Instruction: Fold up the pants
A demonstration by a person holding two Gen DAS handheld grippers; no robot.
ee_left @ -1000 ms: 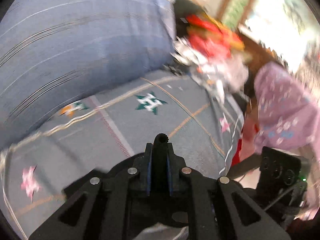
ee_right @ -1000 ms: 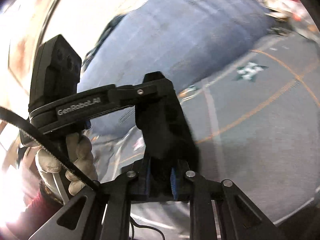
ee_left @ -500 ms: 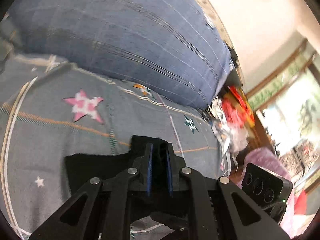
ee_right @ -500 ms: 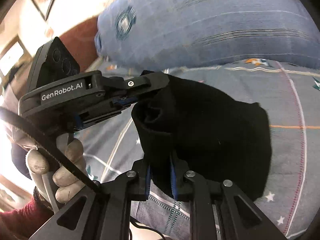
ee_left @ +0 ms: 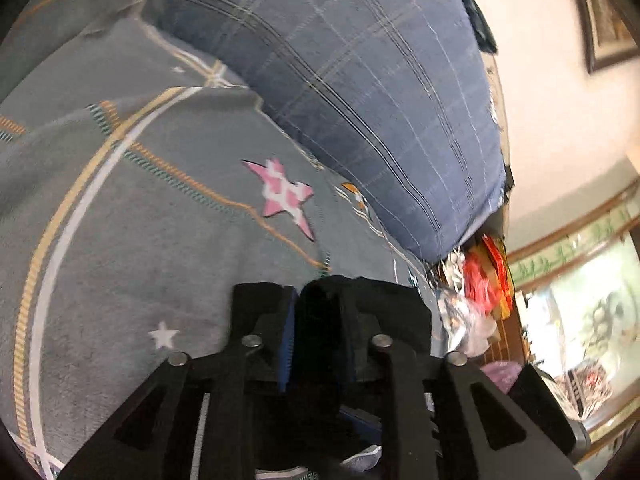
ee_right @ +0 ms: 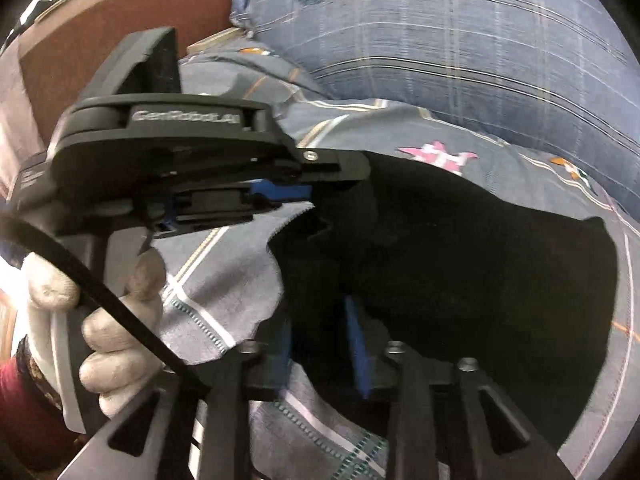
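Observation:
The black pants (ee_right: 480,260) lie spread in a folded heap on the grey star-patterned bed cover (ee_right: 224,280). My right gripper (ee_right: 320,320) is low over their near edge. Its jaws are opening, the blue pads (ee_right: 356,344) stand apart, and loose cloth lies between them. My left gripper (ee_right: 320,196) reaches in from the left, held by a gloved hand (ee_right: 112,320), with its tips at the same edge. In the left wrist view the left gripper (ee_left: 316,300) is also opening, and a bunch of the black pants (ee_left: 400,304) sits between its fingers.
A big blue checked pillow (ee_left: 380,100) lies along the far side of the bed cover (ee_left: 140,240). Red and silver clutter (ee_left: 476,288) is piled past the pillow's end, by a window. A brown headboard (ee_right: 100,20) stands behind the left gripper.
Both grippers came down across the bed with the pants, which now rest on the cover. Both pairs of jaws, shut on the cloth before, have widened.

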